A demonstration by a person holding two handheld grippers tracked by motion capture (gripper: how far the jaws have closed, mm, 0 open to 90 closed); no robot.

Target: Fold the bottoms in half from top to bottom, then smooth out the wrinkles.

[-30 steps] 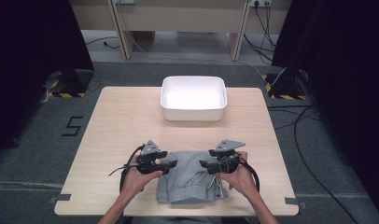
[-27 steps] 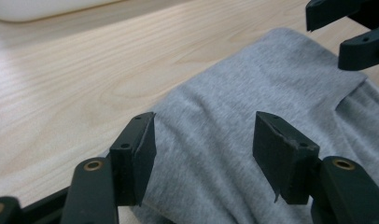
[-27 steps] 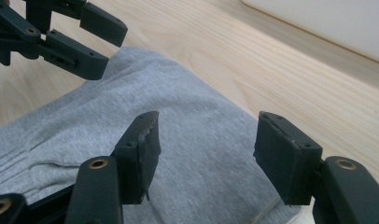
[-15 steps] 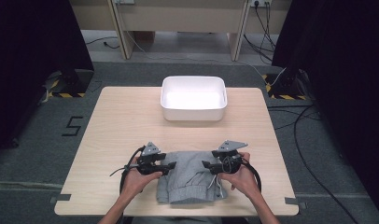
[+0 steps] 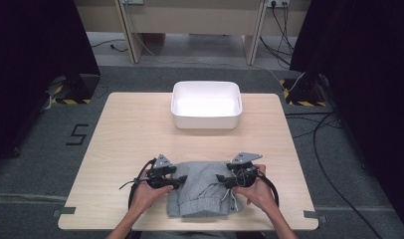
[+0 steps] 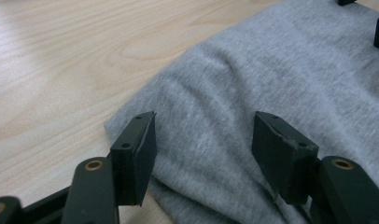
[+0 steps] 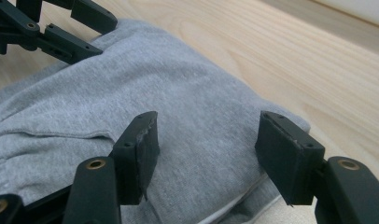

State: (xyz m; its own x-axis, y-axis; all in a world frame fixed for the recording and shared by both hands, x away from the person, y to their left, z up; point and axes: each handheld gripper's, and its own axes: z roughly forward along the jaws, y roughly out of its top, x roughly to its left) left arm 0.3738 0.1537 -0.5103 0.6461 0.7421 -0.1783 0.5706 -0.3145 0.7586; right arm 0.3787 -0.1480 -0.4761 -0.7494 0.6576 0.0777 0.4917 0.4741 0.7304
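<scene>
Two hand-held grippers flank a folded grey garment near the front edge of the surface. The left hand-held gripper (image 6: 201, 140) stands with its jaws parted over the cloth's left edge, pads clear of the fabric and grasping nothing; the right hand-held gripper (image 7: 208, 149) is likewise released, its jaws apart above the right-hand edge of the fold. From above, the left hand-held gripper (image 5: 179, 181) and the right hand-held gripper (image 5: 221, 179) face each other across the grey garment (image 5: 202, 191), which lies flat at the middle of the surface's front edge, a pale drawstring trailing on its right side. Behind it, toward the far edge, sits an empty white bin (image 5: 206, 105), well apart from the cloth. The knit looks soft, light and limp, so it will likely sag and unfold if lifted by one point; the firmer hold is probably a pinch through all layers at each side edge, both sides taken together.
</scene>
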